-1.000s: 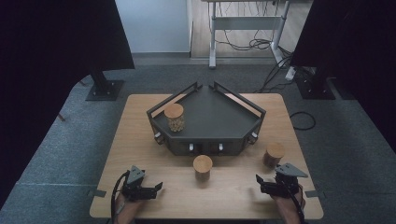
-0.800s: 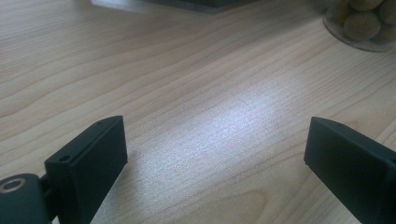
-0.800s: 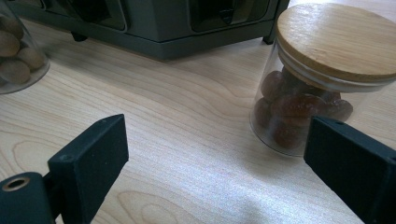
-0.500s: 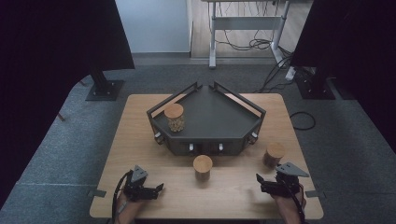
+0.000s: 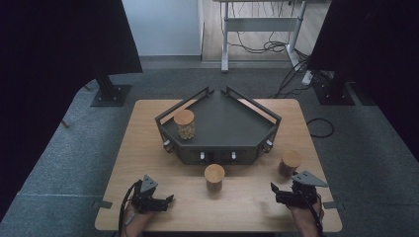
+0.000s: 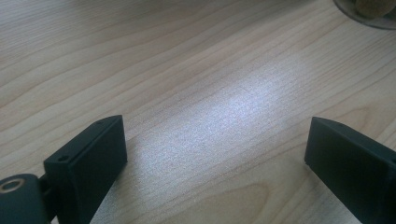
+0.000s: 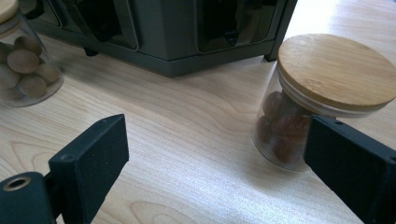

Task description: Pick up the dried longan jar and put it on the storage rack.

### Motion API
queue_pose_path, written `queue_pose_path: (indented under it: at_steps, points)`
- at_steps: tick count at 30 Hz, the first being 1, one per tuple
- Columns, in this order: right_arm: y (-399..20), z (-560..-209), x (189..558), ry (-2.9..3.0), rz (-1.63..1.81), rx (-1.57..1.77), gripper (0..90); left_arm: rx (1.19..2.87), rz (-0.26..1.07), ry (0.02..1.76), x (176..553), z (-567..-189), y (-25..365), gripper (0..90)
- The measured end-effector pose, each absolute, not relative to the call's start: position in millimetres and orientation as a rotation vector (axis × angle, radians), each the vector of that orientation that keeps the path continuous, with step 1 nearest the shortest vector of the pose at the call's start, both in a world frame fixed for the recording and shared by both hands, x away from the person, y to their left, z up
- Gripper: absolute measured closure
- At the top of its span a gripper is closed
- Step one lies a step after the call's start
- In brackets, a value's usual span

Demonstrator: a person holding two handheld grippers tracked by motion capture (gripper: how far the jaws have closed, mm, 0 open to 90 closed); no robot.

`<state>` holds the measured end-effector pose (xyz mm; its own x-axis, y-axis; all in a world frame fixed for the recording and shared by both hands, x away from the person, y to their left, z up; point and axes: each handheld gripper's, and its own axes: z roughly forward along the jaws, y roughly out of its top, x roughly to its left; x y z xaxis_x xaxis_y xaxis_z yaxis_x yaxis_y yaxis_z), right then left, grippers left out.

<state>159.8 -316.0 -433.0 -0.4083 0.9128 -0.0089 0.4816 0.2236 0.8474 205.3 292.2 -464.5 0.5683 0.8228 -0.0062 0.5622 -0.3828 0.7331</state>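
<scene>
Where the tabletop (image 5: 148, 148) nears its right front edge, we note the dark-nut jar (image 7: 322, 100) upright, bamboo lid on, just beside our right hand-held gripper (image 7: 215, 163), jaws apart, empty. Left hand-held gripper (image 6: 215, 158) likewise spread over bare wood. A middle jar (image 5: 214, 177) stands before the black tray (image 5: 257, 143); another jar (image 5: 185, 124) inside it.

Dim room with black upper corners, evenly lit counter (image 5: 148, 148), soft overhead glare patch on the wood in the left gripper view, near jaws blurred, soft shadows beneath jars.
</scene>
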Motion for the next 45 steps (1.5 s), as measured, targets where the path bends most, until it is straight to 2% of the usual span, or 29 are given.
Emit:
queue_pose_path:
  at_steps: [45]
  points:
    - [-302.3,-414.5,159.6,1.965,1.185,1.2,6.5,2.112,0.479,1.102,205.4,-463.7,289.1,2.3]
